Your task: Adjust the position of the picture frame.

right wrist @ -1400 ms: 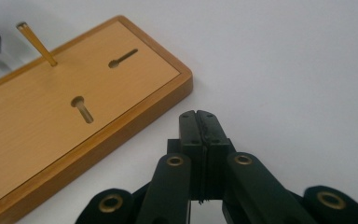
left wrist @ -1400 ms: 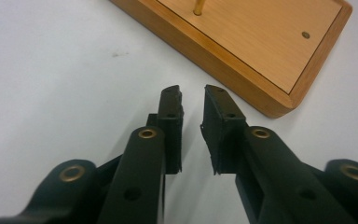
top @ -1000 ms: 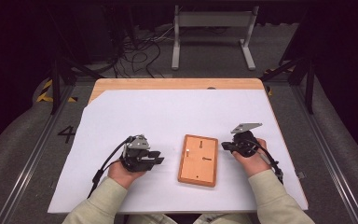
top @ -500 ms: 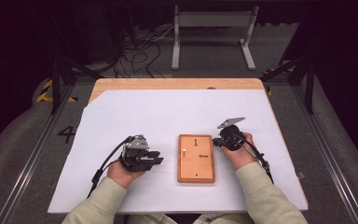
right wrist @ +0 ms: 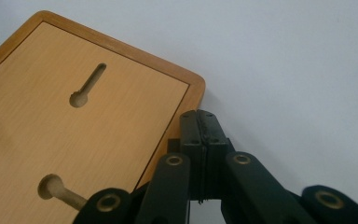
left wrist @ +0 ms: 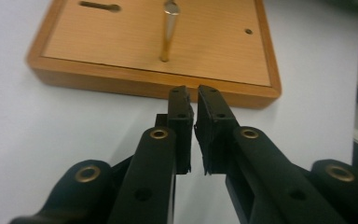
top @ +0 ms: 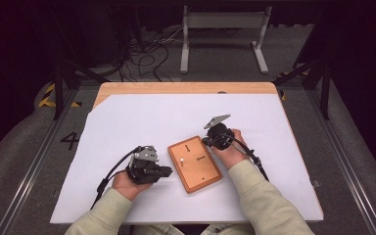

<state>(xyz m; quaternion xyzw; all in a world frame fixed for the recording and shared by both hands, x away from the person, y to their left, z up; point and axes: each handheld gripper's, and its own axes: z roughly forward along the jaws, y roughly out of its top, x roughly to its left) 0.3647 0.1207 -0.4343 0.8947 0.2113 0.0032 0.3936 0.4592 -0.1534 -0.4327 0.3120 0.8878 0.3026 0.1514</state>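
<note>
The wooden board (top: 195,163) is lying on the white sheet (top: 127,122), turned askew, with 1 peg (left wrist: 168,29) standing upright in it and 1 keyhole slot (right wrist: 87,85) unfilled. The right gripper (top: 210,141), jaws pressed together on nothing, is being held against the board's far right corner. The left gripper (top: 166,171) is being held just beside the board's near left edge; its jaws have just been closing and are nearly together, empty. Squaring the board is judged unfinished.

Lay flat over wooden table (top: 127,88): white sheet (top: 142,122). Stood beyond, on grey floor (top: 24,147): metal stand (top: 223,22), tangled cables (top: 142,54).
</note>
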